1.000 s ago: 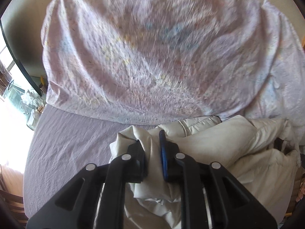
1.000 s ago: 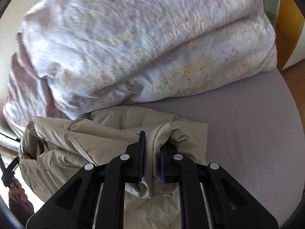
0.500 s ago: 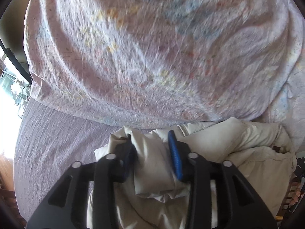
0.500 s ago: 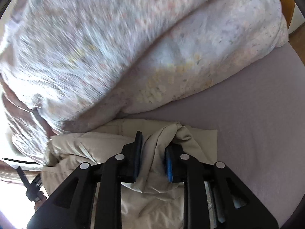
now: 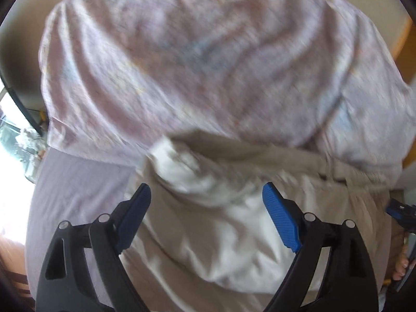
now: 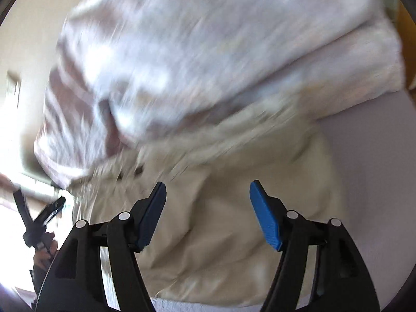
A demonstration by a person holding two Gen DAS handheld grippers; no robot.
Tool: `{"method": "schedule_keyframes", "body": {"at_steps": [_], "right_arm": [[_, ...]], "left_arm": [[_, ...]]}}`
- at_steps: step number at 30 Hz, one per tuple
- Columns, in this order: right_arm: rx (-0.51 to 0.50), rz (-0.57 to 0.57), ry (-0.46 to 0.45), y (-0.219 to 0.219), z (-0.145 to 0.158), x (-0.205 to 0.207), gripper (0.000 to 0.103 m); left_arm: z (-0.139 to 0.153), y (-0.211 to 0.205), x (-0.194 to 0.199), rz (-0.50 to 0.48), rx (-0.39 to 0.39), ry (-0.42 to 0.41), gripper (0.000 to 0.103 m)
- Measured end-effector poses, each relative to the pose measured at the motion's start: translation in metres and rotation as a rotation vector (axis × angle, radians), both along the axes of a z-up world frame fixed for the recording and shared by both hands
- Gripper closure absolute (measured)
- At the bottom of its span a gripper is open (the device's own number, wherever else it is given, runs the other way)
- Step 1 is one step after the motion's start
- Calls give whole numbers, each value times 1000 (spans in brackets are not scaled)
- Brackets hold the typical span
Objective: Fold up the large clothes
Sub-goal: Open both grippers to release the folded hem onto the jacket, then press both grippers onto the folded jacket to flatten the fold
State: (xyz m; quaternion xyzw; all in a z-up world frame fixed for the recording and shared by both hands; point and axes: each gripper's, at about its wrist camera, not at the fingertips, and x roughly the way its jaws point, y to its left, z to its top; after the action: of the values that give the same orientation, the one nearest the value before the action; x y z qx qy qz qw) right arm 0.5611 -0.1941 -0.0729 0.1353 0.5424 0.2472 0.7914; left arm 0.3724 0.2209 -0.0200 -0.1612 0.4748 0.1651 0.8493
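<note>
A beige padded garment (image 5: 221, 223) lies bunched on the lilac bed sheet (image 5: 78, 182), its far edge against a pale floral duvet (image 5: 195, 65). My left gripper (image 5: 206, 192) hovers over the garment, jaws opening wide, pads off the cloth. The right wrist view shows the same garment (image 6: 221, 221) below my right gripper (image 6: 208, 191), whose jaws are also opening and grip nothing. The left gripper (image 6: 45, 214) appears at that view's left edge, a hand on it. Both views are motion-blurred.
The floral duvet (image 6: 208, 52) is heaped across the back of the bed. Bare lilac sheet (image 6: 369, 169) stretches to the right of the garment. A wooden panel (image 5: 403, 39) stands at the far right, a bright window (image 5: 13, 156) at the left.
Both grippers let go of the beige garment: their jaws went from pinching folds of cloth to wide apart. The garment dropped flatter onto the bed and both hands pulled back a little.
</note>
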Motion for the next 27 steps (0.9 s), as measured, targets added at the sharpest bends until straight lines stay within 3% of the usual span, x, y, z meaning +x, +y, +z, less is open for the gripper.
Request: {"method": "schedule_keyframes", "body": {"at_steps": [1, 3, 6, 9, 18, 22, 25, 27], "right_arm": [[-12, 18, 9, 10, 0, -2, 43], [-51, 50, 37, 32, -14, -3, 67], [-125, 48, 25, 47, -28, 1, 88], [-139, 5, -2, 54, -32, 15, 96], [-211, -47, -67, 98, -52, 49, 99], [-206, -36, -68, 105, -58, 57, 98], [-188, -4, -85, 95, -57, 49, 90], [-181, -9, -101, 79, -52, 40, 71]], "left_arm": [[-4, -7, 1, -16, 0, 7, 15], [-12, -24, 1, -50, 3, 23, 15], [-22, -37, 2, -81, -3, 37, 15], [-26, -43, 6, -94, 10, 39, 15], [-37, -42, 14, -82, 52, 23, 14], [-58, -39, 26, -40, 94, 59, 13], [-74, -31, 31, -6, 92, 80, 13], [-80, -29, 35, 1, 99, 87, 13]]}}
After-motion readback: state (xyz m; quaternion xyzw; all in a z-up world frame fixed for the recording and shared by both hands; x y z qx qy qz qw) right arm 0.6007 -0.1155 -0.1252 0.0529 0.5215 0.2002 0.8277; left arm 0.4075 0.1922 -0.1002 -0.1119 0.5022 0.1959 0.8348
